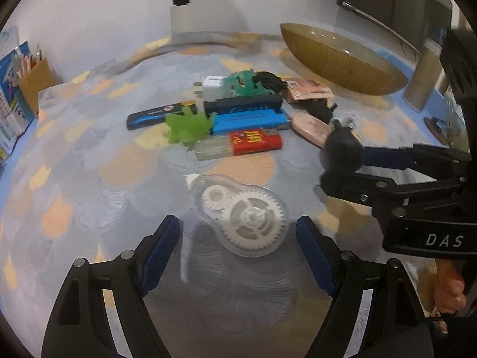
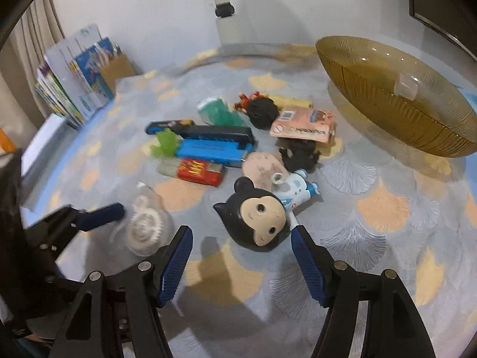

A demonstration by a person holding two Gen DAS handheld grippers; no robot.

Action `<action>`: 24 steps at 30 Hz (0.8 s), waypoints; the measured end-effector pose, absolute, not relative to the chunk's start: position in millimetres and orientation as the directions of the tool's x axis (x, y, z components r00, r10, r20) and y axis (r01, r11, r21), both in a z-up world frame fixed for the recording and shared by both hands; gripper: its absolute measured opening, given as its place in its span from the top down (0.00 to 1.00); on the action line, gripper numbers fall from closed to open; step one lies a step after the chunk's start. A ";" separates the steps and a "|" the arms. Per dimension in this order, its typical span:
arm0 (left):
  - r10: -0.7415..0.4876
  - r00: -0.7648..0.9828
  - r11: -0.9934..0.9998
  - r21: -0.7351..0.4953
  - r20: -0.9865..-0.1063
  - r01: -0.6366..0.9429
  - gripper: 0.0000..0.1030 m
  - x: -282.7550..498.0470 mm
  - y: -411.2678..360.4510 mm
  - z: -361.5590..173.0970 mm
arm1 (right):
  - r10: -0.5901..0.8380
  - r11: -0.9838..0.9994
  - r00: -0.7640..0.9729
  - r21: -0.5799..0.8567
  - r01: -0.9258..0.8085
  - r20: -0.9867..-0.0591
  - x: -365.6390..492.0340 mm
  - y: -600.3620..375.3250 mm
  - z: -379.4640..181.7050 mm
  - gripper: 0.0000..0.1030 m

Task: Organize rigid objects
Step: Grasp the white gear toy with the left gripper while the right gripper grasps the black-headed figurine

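Note:
A clear correction-tape dispenser with white gears lies on the patterned cloth just ahead of my open left gripper; it also shows in the right wrist view. A black-haired doll figure lies on its side, its head between the fingertips of my open right gripper. Its head shows in the left wrist view against the right gripper's fingers. Behind lie a red lighter, a blue stapler, a black stapler and a green leaf toy.
A large amber glass bowl stands at the back right, also in the left wrist view. Books and a cardboard pen holder stand at the back left. A pink oval case, an orange card pack and dark toys lie in the pile.

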State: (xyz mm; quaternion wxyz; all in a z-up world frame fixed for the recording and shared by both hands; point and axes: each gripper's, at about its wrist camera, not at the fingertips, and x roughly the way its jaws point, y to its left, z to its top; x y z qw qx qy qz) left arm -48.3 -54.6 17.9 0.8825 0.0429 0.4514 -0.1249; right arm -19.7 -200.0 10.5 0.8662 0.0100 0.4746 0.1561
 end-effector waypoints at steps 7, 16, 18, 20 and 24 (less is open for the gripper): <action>-0.142 0.565 0.982 -0.042 -0.813 0.185 0.24 -55.4 -8.7 20.8 | 0.202 0.978 0.531 0.140 -0.154 -0.823 -27.9 -252.8 19.5 0.35; -0.237 0.554 0.967 -0.136 -0.798 0.217 0.25 -55.3 3.9 27.1 | 0.343 0.936 0.501 0.334 -0.112 -0.794 -30.8 -275.8 34.4 0.35; -0.246 0.548 0.962 -0.131 -0.799 0.241 0.25 -49.6 -5.8 26.3 | 0.400 0.915 0.437 0.377 -0.143 -0.806 -29.1 -245.8 23.1 0.35; -0.239 0.544 0.961 -0.115 -0.804 0.252 0.25 -43.6 -13.9 24.6 | 0.410 0.910 0.404 0.393 -0.128 -0.818 -25.4 -226.7 13.5 0.35; -0.242 0.538 0.960 -0.122 -0.807 0.250 0.25 -32.1 -17.8 23.2 | 0.381 0.909 0.445 0.416 -0.021 -0.810 -18.8 -210.0 8.9 0.35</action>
